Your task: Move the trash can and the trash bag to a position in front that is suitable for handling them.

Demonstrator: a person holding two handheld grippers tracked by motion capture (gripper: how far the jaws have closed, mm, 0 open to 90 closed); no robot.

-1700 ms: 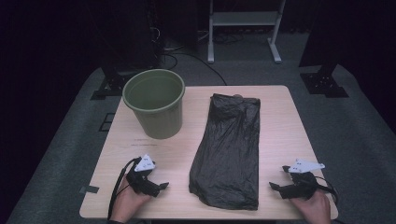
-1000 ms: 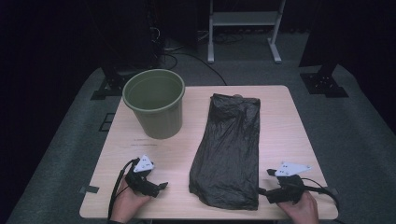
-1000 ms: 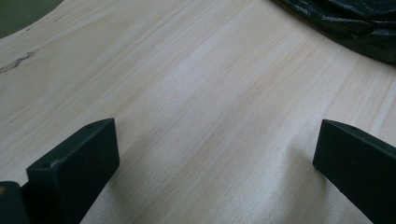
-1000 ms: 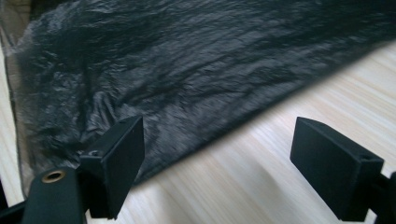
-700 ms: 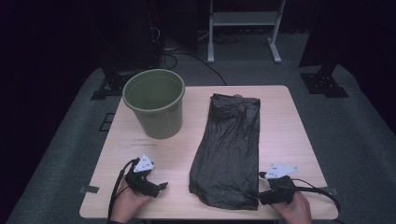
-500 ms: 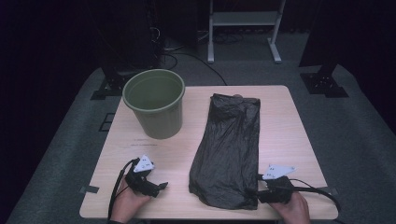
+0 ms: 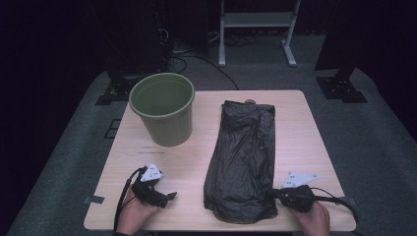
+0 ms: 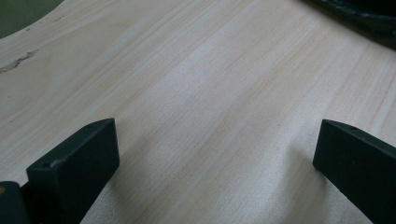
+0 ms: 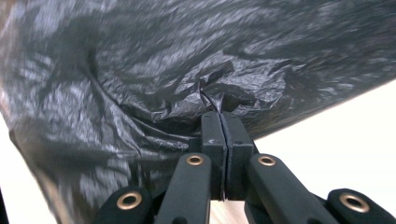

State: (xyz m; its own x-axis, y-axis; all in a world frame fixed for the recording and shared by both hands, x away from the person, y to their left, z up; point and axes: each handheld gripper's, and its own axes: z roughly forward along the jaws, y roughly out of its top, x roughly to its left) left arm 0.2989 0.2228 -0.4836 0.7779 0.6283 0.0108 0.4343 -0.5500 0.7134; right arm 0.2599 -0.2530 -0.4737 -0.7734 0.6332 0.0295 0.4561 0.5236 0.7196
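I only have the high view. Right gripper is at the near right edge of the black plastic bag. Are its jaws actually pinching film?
Observer: Yes. In the right gripper view the right gripper has its jaws pressed together on a small puckered fold of the black plastic bag; they have just been closing.
Operator: Left gripper, open or shut?
Observer: Open. The left gripper has its jaws standing wide apart over the bare pale wooden table, nothing between them.
Operator: Anything near the left one?
Observer: A strip of the bag sits at the top right corner of its view, well ahead of the jaws.
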